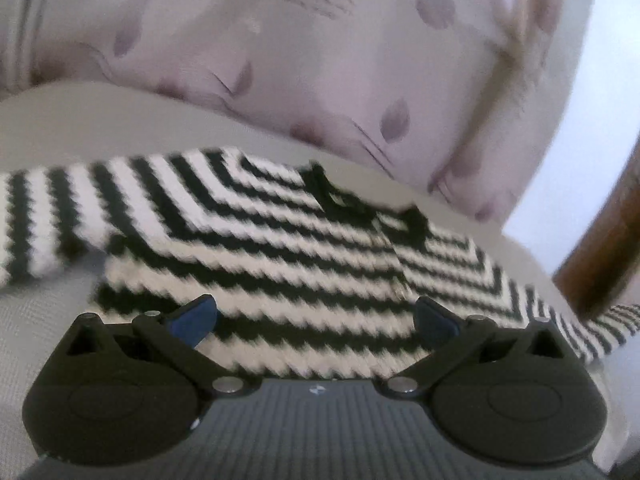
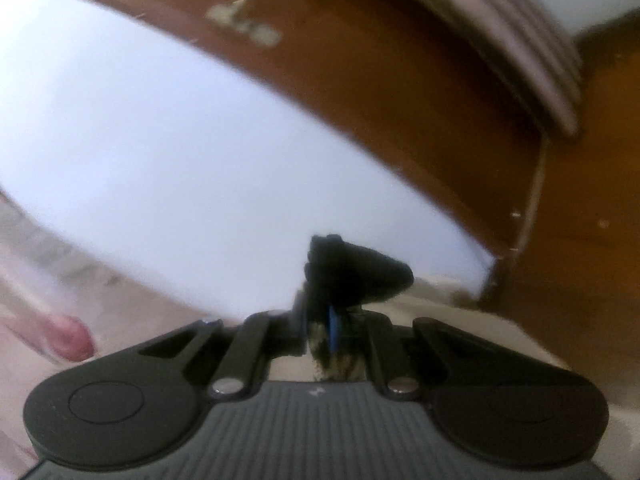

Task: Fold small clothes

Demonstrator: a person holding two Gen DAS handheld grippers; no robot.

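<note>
A small black-and-white zigzag-striped knit sweater (image 1: 256, 252) lies flat on a pale grey cushion (image 1: 120, 128), with its black neckline at the far side and its sleeves spread to left and right. My left gripper (image 1: 316, 316) is open and empty, with its blue-padded fingers (image 1: 192, 320) wide apart just above the sweater's near hem. My right gripper (image 2: 320, 320) is shut on a black-edged bit of the sweater (image 2: 352, 272), which sticks up between the pads; striped knit hangs below them.
A lilac pillow with dark dots (image 1: 304, 60) leans behind the sweater. A brown wooden frame (image 1: 600, 256) stands at the right; it also shows in the right wrist view (image 2: 400, 92), beside a white wall (image 2: 160, 152). A pink object (image 2: 72, 340) lies low at the left.
</note>
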